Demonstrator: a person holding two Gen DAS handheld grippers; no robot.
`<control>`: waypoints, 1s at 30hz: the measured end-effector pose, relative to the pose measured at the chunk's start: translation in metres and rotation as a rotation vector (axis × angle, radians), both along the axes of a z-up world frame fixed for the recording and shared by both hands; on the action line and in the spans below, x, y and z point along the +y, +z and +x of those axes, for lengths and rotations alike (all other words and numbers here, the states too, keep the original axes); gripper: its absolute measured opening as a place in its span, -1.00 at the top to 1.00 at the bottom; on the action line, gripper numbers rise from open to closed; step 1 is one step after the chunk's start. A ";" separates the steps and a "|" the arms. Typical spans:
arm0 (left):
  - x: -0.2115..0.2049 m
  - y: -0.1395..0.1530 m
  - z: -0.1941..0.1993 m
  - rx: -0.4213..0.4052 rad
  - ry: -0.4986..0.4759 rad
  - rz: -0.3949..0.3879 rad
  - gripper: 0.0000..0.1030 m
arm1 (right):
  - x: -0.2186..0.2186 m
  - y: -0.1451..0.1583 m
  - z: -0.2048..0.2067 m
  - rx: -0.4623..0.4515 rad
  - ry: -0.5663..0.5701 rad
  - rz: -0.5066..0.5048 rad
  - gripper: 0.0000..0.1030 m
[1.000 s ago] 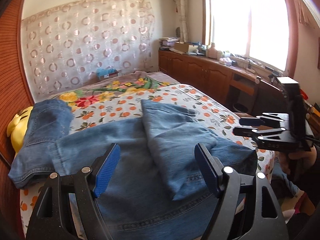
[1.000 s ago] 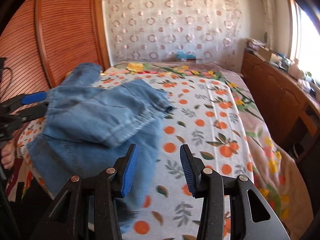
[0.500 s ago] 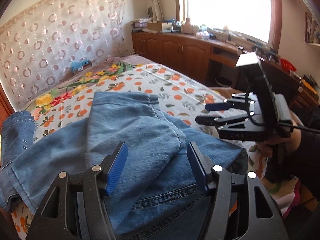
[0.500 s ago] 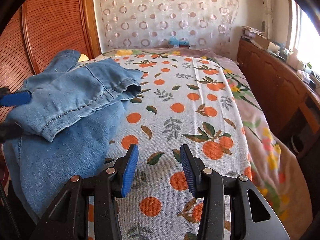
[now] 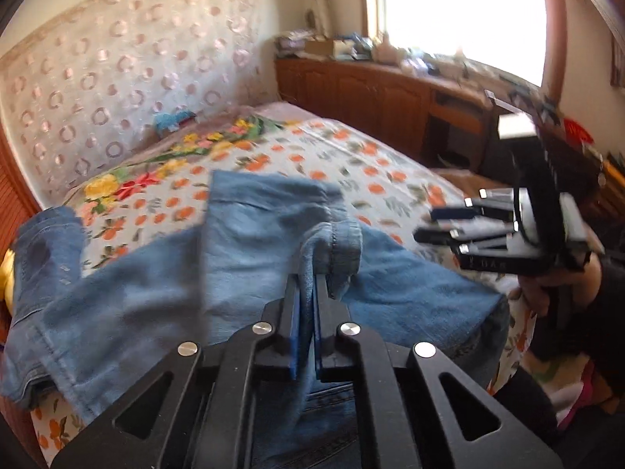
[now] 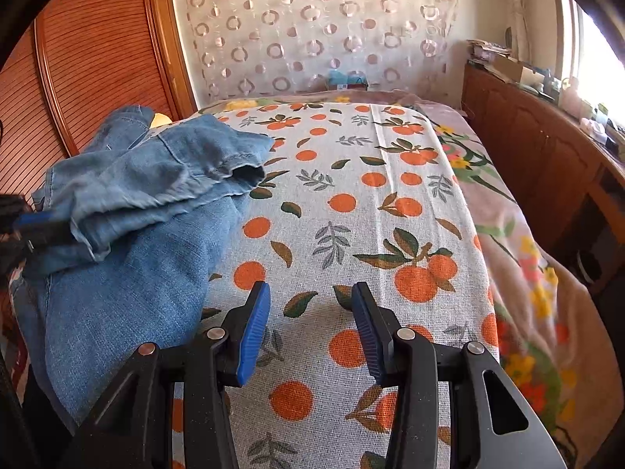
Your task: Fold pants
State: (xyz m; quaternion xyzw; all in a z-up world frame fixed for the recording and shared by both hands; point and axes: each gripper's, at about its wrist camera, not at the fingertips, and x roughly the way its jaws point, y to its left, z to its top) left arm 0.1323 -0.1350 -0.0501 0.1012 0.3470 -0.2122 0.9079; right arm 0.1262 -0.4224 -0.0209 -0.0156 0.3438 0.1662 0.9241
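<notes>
The pants lay in a heap on the bed, one leg folded over. The left gripper had just closed its jaws on a bunched hem fold. The right gripper hovered over bare sheet, jaws parted and empty

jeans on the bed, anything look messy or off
Yes: the jeans lie crumpled, one leg flopped loosely across the rest, its hem gaping. The left gripper, jaws just closed, pinches a bunched fold. The right gripper is open over the bedsheet.
</notes>
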 end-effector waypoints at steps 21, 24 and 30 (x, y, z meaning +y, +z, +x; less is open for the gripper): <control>0.133 0.005 -0.041 -0.021 0.272 -0.114 0.77 | -0.015 -0.010 0.011 0.000 -0.001 -0.011 0.12; 0.122 0.000 -0.038 -0.007 0.244 -0.112 0.67 | -0.015 -0.010 0.010 0.000 -0.001 -0.011 0.12; 0.090 -0.012 -0.028 0.003 0.157 -0.098 0.21 | -0.018 -0.008 0.007 -0.019 -0.020 -0.015 0.12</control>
